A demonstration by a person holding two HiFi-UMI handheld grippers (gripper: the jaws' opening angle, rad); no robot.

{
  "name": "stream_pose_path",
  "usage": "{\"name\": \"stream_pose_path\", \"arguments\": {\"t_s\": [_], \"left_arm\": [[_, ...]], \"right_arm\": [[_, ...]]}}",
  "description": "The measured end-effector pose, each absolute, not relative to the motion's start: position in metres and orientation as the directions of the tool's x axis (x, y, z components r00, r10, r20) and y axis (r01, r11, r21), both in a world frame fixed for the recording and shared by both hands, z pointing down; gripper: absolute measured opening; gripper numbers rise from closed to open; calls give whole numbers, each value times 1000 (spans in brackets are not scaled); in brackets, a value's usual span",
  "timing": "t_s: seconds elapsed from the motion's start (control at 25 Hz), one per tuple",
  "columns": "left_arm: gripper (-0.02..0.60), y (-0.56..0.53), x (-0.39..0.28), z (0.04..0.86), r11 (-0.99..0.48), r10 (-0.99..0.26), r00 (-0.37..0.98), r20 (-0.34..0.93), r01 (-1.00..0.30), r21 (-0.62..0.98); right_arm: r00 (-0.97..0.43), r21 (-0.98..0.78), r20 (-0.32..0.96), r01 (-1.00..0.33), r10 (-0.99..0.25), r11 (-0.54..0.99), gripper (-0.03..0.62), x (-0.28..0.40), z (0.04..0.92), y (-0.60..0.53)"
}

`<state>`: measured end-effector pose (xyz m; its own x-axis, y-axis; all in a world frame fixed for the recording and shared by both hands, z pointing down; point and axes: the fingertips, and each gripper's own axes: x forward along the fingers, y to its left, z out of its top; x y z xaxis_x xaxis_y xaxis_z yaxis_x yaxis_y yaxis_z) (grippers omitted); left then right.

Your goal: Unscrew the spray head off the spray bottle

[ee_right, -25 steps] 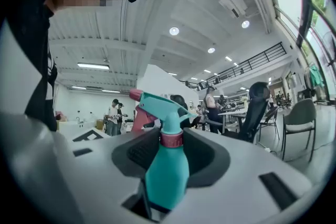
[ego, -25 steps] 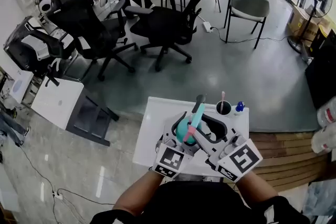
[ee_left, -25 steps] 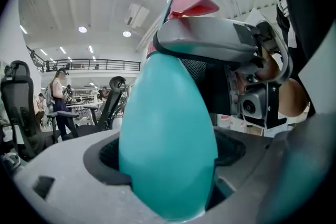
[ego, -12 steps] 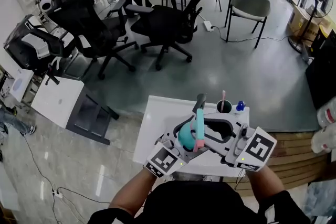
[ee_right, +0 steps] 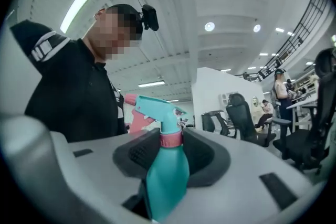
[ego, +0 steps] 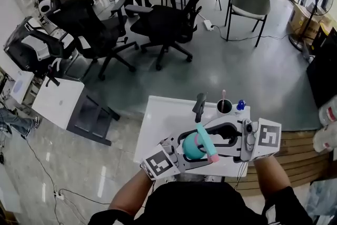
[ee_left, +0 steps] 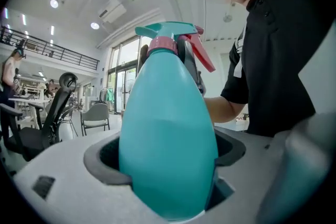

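Observation:
A teal spray bottle [ego: 190,149] with a pink collar and pink trigger [ego: 208,147] hangs in the air over the near edge of the white table [ego: 163,118], held between both grippers. My left gripper [ego: 184,158] comes in from the lower left and is shut on the bottle's fat body [ee_left: 168,128]. In the left gripper view the spray head [ee_left: 173,39] rises above the left gripper [ee_left: 168,165]. My right gripper [ego: 199,137] comes in from the right. In the right gripper view the right gripper [ee_right: 170,148] has its dark pads closed on the pink collar [ee_right: 170,139], just under the teal spray head [ee_right: 157,110].
On the table's far edge stand a black cup [ego: 224,107] holding a pink stick, a small blue object [ego: 240,106] and a dark object [ego: 199,104]. Black office chairs [ego: 163,23] fill the floor beyond. A wooden surface [ego: 295,160] adjoins the table on the right.
Both grippers have swung with the bottle between them: the right one's marker cube went right and up, the left one's lower left. The pink trigger now points toward the lower right.

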<state>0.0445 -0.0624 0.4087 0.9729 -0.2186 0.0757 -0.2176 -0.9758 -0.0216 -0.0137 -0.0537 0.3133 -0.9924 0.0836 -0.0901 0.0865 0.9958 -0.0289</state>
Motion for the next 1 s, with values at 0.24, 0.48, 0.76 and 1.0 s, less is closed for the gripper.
{"name": "stream_pose_path", "arguments": {"t_s": [0.24, 0.48, 0.76, 1.0], "left_arm": [[453, -98, 28, 429, -914, -406, 903, 141, -403, -52], [453, -124, 10, 440, -836, -544, 821, 174, -547, -36], [453, -128, 8, 444, -818, -567, 803, 182, -575, -10], [453, -126, 9, 446, -816, -570, 798, 193, -577, -23]], "right_arm": [[-990, 0, -38, -134, -133, 991, 230, -25, 328, -71], [-913, 30, -89, -401, -397, 916, 219, -16, 319, -98], [-873, 103, -36, -487, -486, 867, 195, -25, 328, -97], [-857, 137, -25, -513, -515, 847, 179, -30, 331, -98]]}}
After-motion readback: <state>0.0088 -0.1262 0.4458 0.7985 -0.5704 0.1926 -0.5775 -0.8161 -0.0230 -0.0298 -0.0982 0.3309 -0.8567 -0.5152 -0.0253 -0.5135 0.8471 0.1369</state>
